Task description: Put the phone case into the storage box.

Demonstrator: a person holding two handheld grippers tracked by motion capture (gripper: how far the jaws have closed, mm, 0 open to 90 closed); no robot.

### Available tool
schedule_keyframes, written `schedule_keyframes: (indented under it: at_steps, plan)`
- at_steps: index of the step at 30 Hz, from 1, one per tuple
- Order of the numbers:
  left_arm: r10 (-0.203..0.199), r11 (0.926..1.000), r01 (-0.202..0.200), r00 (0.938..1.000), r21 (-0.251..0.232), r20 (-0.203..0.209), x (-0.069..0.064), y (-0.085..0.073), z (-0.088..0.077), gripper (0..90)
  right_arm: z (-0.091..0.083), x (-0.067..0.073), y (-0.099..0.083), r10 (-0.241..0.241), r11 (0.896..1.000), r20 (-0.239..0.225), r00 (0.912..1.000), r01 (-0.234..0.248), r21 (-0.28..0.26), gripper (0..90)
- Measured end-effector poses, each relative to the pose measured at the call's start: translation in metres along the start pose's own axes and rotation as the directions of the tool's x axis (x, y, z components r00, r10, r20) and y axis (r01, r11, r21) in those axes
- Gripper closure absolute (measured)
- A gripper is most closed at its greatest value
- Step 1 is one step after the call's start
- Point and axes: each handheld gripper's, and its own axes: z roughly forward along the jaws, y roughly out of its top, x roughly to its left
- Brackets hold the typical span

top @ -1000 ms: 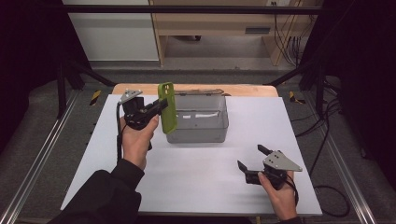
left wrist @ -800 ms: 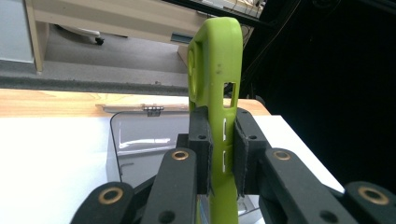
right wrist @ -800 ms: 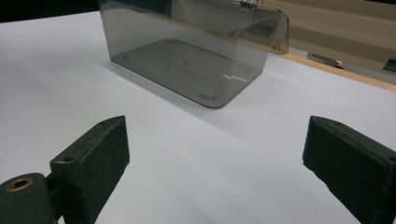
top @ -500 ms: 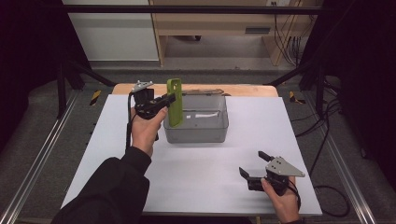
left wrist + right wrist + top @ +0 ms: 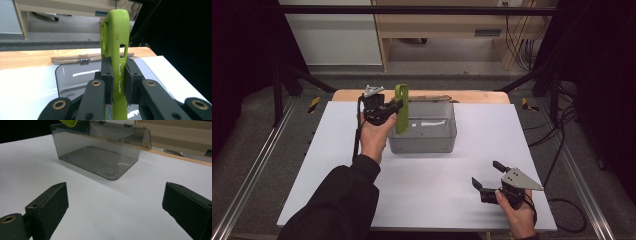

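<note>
So the left gripper [image 5: 396, 106] has its jaws clamped tight on a lime green phone case [image 5: 401, 108], one pad on each side of it. You can see that really well in the left gripper view, where the case [image 5: 117, 47] stands upright on its edge between the black jaws. It's held up over the left end of a smoky clear plastic box [image 5: 424, 129], which sits open on the white table [image 5: 332, 165] toward the far side, with its hinged lid folded back against the wooden strip [image 5: 477, 96] behind. The right gripper [image 5: 490, 176] is well apart from all that, down near the front right corner, jaws spread wide with nothing in them, pointed at the box [image 5: 100, 152].
</note>
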Motion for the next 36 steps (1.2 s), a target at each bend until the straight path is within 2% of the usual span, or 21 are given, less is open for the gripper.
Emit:
schedule_keyframes:
  at_steps: [14,19,23,26,31,34,36]
  plan:
    - [0.004,0.9992,-0.002,0.9991,0.041,-0.042,0.007,-0.004,0.012,79.5,-0.007,-0.003,0.0,0.018,0.999,0.029,0.9994,-0.017,-0.036,5.2]
    - [0.008,0.999,-0.006,0.9984,0.044,-0.055,0.006,-0.005,0.016,79.4,-0.016,-0.007,-0.003,0.011,0.997,0.09,0.9959,-0.003,-0.083,4.8]
    - [0.015,0.9986,-0.012,0.9985,0.051,-0.052,0.004,-0.006,0.018,79.4,-0.022,-0.01,-0.006,-0.012,0.991,0.074,0.9972,0.021,-0.131,4.2]
    - [0.015,0.9989,-0.012,0.9981,0.045,-0.06,0.004,-0.007,0.019,79.4,-0.024,-0.011,-0.008,-0.038,0.988,0.072,0.9967,0.048,-0.144,3.9]
    - [0.0,0.9994,0.003,0.9983,0.036,-0.057,0.005,-0.007,0.019,79.4,-0.029,-0.014,-0.012,-0.045,0.982,0.058,0.9973,0.055,-0.18,2.7]
    - [0.002,0.9991,0.0,0.9984,0.042,-0.056,0.006,-0.007,0.021,79.4,-0.031,-0.014,-0.014,-0.032,0.977,0.01,0.9994,0.034,-0.212,2.1]
    - [-0.002,0.999,0.004,0.9985,0.044,-0.056,0.007,-0.008,0.021,79.4,-0.027,-0.012,-0.012,-0.035,0.978,-0.039,0.9986,0.026,-0.209,2.0]
